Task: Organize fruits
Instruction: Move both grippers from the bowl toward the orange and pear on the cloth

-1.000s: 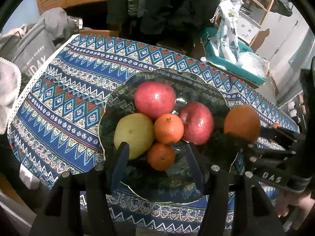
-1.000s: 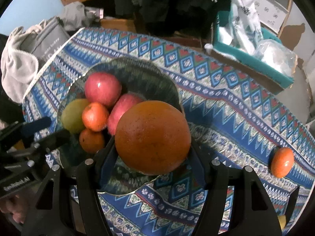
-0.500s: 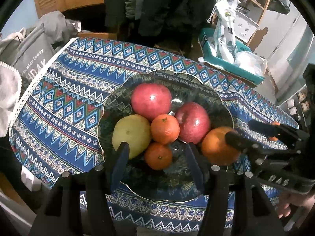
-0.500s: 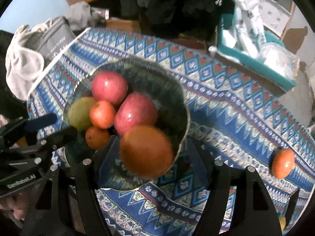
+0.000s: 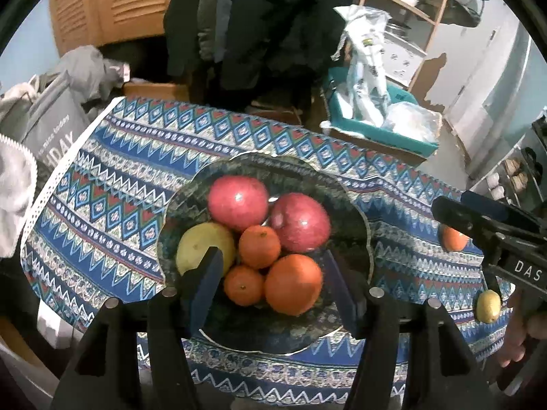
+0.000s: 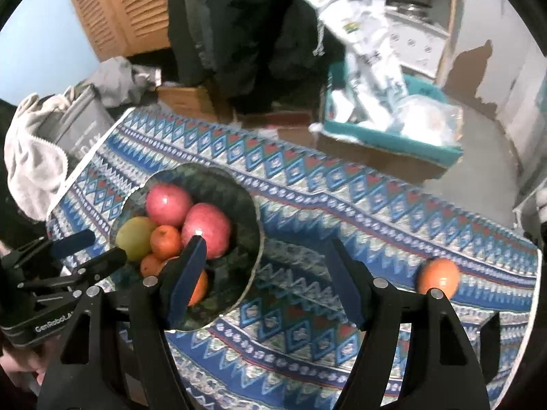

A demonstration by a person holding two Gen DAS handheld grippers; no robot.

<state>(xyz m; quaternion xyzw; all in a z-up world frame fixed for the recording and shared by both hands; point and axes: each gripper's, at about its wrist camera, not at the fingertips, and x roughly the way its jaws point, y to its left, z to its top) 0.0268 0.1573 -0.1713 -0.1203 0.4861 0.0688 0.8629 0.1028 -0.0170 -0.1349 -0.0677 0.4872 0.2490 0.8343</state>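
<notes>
Gleaming round fruits [image 5: 294, 288] fill scalloped patterned bowl [image 5: 355, 212].

A lived-in home. A patterned tablecloth [image 5: 112, 184] covers the table; louvred wooden doors [image 5: 112, 3] at eleven o'clock, hanging dark coats [image 5: 273, 17] at twelve.

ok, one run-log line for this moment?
phase: big orange released into bowl | right hand-held gripper: open, empty, jaws just opened | left hand-held gripper: open, empty | left on cloth: orange, lemon
</notes>
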